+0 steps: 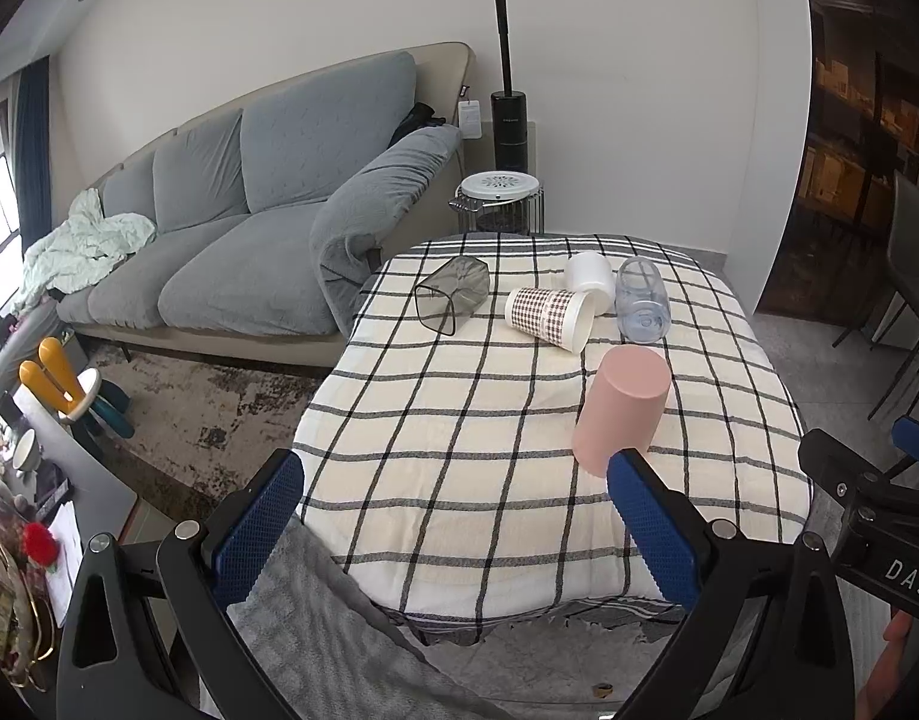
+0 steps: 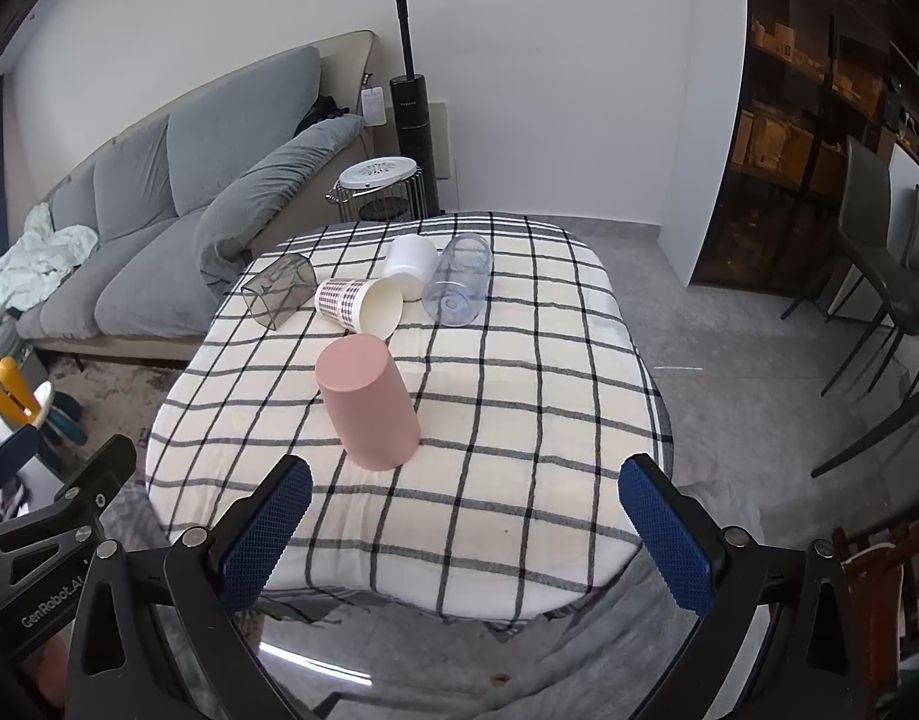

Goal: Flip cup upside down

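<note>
Left gripper (image 1: 453,468): jaws spread wide, nothing held between the blue pads (image 1: 651,531). It is held over the near edge of the table, clear of every cup. Right gripper (image 2: 464,471): jaws likewise wide apart, nothing gripped, also held back at the near table edge; part of its black body is seen at the right border of the left wrist view.

Pink cup (image 2: 368,401) is found closest to both grippers, standing upside down on the checked tablecloth (image 2: 519,420), closed base up, rim on the cloth. In the left wrist view its lower edge is partly covered by the right finger pad, probably just overlap in the line of sight and not contact; the right wrist view shows it apart from the fingers.

Further back, four more cups are grouped, all lying on their sides: a smoky grey cup (image 2: 278,292) at the left, a houndstooth paper cup (image 2: 359,305) with its mouth toward the camera, a white cup (image 2: 409,264) just behind it and touching it, and a clear cup (image 2: 459,287) just beside the white one on the right.

Beyond the table a grey sofa (image 1: 249,228), a black upright vacuum (image 1: 507,114) against the wall and a wire basket with white lid (image 1: 498,201) are seen.
</note>
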`<state>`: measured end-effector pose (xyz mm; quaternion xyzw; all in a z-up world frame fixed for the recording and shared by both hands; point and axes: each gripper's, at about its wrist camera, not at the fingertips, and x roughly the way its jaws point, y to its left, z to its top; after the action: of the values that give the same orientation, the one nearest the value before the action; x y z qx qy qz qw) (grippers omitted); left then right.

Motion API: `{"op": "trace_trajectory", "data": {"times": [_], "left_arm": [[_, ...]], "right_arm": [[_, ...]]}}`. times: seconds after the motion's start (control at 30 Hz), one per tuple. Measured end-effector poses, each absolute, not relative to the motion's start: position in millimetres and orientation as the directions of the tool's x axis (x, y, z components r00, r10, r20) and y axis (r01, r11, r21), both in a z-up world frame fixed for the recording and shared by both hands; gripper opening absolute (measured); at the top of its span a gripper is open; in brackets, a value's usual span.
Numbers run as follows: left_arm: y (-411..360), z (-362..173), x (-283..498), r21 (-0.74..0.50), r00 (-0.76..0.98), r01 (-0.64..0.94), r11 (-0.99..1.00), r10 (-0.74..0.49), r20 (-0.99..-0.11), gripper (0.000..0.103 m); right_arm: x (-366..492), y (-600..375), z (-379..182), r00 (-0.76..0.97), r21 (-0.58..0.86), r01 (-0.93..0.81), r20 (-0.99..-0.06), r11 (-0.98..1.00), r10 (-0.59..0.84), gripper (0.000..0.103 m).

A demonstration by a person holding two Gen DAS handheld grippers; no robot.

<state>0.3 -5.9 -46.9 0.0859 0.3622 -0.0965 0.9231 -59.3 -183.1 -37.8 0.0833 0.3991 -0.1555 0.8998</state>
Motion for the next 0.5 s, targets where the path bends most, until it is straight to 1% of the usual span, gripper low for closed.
{"op": "trace_trajectory", "data": {"times": [0.5], "left_arm": [[-5.8, -46.5, 0.0, 0.09, 0.72, 0.24, 0.966, -0.115, -0.684, 0.103]], "right_arm": [[-56.8, -182.3, -35.4, 0.635, 0.026, 0.348, -0.742, 0.937, -0.215, 0.103]]}}
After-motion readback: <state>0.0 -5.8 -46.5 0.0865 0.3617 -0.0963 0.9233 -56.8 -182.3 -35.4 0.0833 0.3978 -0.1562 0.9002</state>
